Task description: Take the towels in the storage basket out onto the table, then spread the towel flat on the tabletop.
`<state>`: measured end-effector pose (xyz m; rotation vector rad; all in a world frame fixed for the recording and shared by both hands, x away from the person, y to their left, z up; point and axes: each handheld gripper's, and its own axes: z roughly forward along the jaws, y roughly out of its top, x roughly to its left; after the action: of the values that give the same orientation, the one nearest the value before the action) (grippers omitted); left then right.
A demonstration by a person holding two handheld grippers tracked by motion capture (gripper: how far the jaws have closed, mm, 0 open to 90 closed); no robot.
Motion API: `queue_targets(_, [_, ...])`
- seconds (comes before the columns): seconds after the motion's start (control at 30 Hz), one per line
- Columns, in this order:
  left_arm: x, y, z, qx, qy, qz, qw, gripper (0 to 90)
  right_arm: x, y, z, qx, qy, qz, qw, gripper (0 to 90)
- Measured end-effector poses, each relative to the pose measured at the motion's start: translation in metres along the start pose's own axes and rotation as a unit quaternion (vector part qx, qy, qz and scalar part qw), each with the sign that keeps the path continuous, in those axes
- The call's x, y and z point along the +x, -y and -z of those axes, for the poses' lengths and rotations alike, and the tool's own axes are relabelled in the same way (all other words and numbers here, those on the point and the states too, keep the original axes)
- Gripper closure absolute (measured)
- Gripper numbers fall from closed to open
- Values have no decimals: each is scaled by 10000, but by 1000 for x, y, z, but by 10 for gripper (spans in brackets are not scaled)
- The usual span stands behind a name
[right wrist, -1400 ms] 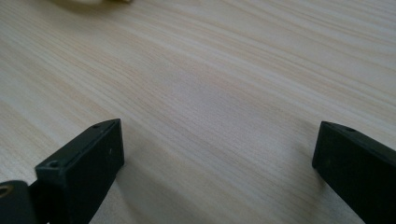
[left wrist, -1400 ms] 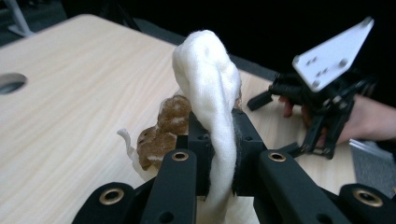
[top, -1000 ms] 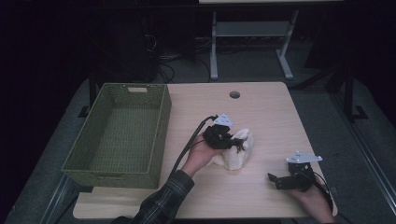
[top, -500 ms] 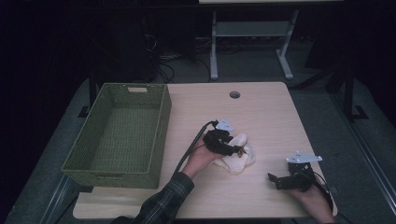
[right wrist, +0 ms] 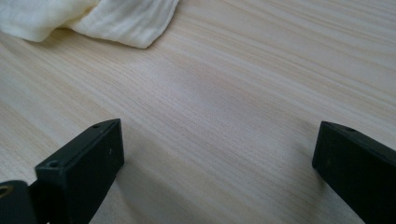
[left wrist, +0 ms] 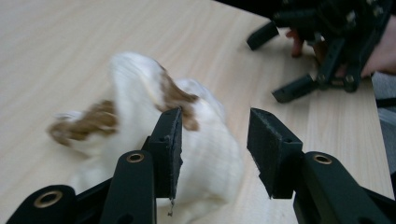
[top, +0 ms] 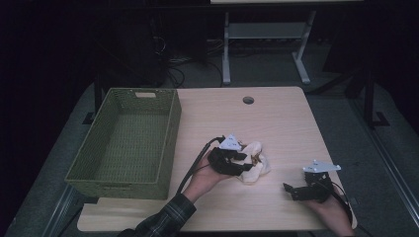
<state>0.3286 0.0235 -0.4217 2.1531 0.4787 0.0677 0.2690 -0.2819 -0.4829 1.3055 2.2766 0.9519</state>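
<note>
**Cream cloth about to be grabbed, grip not closed yet**

Wood table first: big green woven basket sits on its left side, empty. Cloth lies crumpled near table centre-front, just right of basket, w/ brown patches on cream, ribbed weave, soft & bunched.

L gripper hovers right at the cloth, jaws apart, one jaw against the fabric, nothing pinched yet. R gripper rests on table well to the right, jaws spread wide, holding nothing.

Risks, as I judge: jaws may close on just a thin fold, so cloth slips out on lift; or loose end drags & snags on basket rim if carried too low.
</note>
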Motion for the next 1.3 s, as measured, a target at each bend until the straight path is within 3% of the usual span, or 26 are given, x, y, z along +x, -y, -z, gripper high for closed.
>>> queue_targets(0.13, [-11,8,-17,153,-1,-212,9997,540,0,0,0,-1,1,-1,10000,16])
queue_targets(0.37, [-14,20,-43,507,-180,-266,9982,527,0,0,0,-9,8,16,10000,16])
queue_targets(0.47, [-13,23,-47,624,-258,-294,9973,582,0,0,0,-10,8,19,10000,17])
queue_targets(0.57, [-12,24,-48,619,-376,-344,9968,697,0,0,0,-10,9,21,10000,16])
queue_targets(0.7, [-6,23,-43,570,-294,-123,9979,851,0,0,0,-13,6,24,10000,16])
queue_targets(0.83, [-5,20,-38,497,-182,-23,9986,863,0,0,0,-13,6,23,10000,17])
queue_targets(1.0, [-5,8,-21,211,-103,51,9997,863,0,0,0,-11,7,20,10000,17])
queue_targets(1.3, [8,-8,9,-119,-192,117,9997,864,0,0,0,-11,8,18,10000,17])
